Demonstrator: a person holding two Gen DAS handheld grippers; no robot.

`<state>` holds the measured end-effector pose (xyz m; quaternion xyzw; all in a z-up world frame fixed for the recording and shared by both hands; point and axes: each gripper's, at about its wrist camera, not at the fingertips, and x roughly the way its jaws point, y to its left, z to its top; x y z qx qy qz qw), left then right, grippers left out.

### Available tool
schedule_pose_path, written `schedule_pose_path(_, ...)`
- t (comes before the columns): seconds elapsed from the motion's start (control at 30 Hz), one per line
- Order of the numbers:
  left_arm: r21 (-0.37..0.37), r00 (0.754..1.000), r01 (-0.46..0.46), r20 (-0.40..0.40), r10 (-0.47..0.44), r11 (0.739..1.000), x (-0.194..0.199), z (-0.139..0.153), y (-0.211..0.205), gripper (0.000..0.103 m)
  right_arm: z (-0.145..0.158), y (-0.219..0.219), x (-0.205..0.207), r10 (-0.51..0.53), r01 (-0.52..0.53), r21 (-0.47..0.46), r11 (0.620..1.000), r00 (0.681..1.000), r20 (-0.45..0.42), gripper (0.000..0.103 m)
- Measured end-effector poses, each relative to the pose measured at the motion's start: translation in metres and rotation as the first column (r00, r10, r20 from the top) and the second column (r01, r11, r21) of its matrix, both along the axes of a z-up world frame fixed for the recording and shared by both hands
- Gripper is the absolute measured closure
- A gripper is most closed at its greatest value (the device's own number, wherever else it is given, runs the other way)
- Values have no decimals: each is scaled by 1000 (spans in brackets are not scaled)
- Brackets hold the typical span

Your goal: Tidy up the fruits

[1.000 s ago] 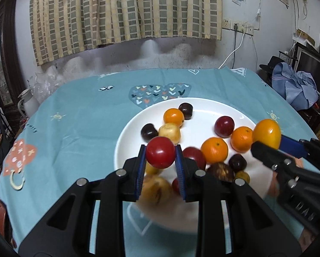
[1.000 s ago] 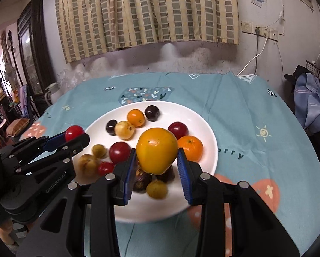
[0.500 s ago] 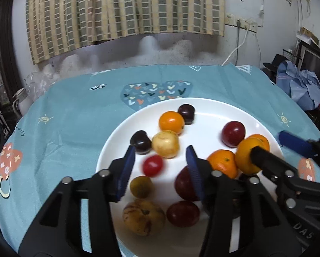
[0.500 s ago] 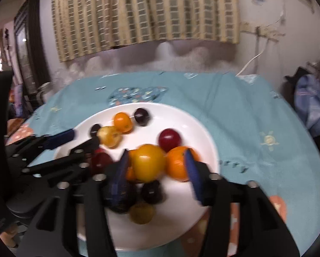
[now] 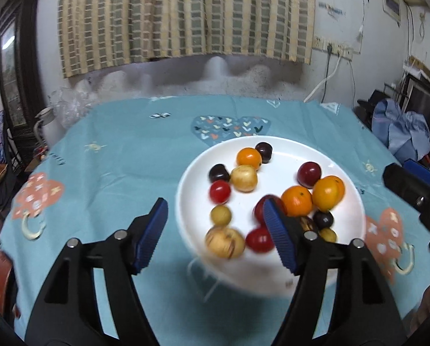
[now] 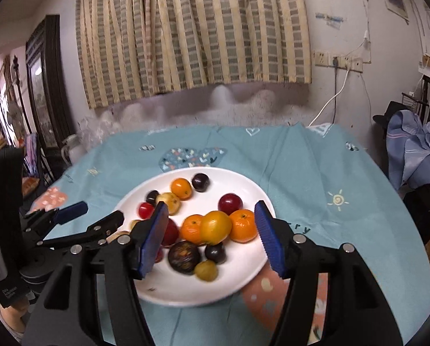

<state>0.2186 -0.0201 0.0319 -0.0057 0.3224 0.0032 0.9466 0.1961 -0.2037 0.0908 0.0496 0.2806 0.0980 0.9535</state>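
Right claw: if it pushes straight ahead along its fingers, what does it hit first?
Probably the yellow-orange fruit between two oranges on the white plate; it sits centred between the open right claw fingers. Depth unclear.

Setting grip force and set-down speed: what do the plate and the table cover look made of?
The plate looks like glazed ceramic, possibly melamine: uniformly white, smooth, faintly glossy. The table cover looks like soft matte printed fabric: visible creases, edges draping over the table.

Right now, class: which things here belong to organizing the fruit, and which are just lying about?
Belong:
white plate
fruits
left gripper, jaws opening, empty
right gripper, open, empty

Lying about:
curtain
blue clothes
white cable
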Motion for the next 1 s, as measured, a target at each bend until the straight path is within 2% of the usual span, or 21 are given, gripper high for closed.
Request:
schedule_pose_path(0.1, 1, 1000, -16, 20, 16, 1000, -38, 12, 8, 21, 14, 4, -35, 1, -1, 9, 1000, 1000, 29, 38)
schedule_pose_path(0.17, 16, 999, -24, 36, 24, 1000, -65, 17, 11, 17, 19, 9, -60, -6, 7, -4, 1000, 999, 45, 30)
schedule_pose_path(0.23, 28, 998, -41, 57, 39, 999, -86, 19, 13, 5, 20, 13, -80, -23, 25, -30, 999, 998, 66, 1)
schedule_pose_path(0.3, 49, 996, -39, 79, 35, 998, -110, 17, 11, 2, 13, 19, -105, -41, 50, -79, 996, 994, 106, 1)
schedule_pose_path(0.4, 62, 995, -24, 95, 19, 998, -132, 7, 8, 2, -7, 26, -125, -50, 67, -169, 983, 994, 99, 1)
schedule_pose_path(0.47, 46, 996, -20, 83, 16, 999, -139, -5, 7, 2, -23, 29, -135, -22, 42, -200, 979, 995, 100, 1)
schedule_pose_path(0.5, 28, 999, 3, 53, -4, 1000, -140, -12, 8, 2, -32, 30, -137, -6, 26, -215, 976, 996, 93, 1)
schedule_pose_path(0.57, 4, 999, 24, 34, -24, 1000, -139, -15, 10, 2, -37, 35, -133, 20, -5, -234, 972, 998, 61, 1)
schedule_pose_path(0.73, -15, 999, -3, 33, 3, 1000, -136, -15, 18, 2, -41, 33, -127, -5, 10, -223, 975, 1000, 24, 1)
schedule_pose_path(0.83, 12, 999, -27, 22, 27, 1000, -135, -17, 16, 2, -43, 28, -124, -35, 33, -199, 979, 999, -3, 1)
schedule_pose_path(1.0, 36, 999, 4, 38, -5, 999, -140, -15, 7, 2, -46, 24, -121, -40, 35, -151, 988, 999, -32, 1)
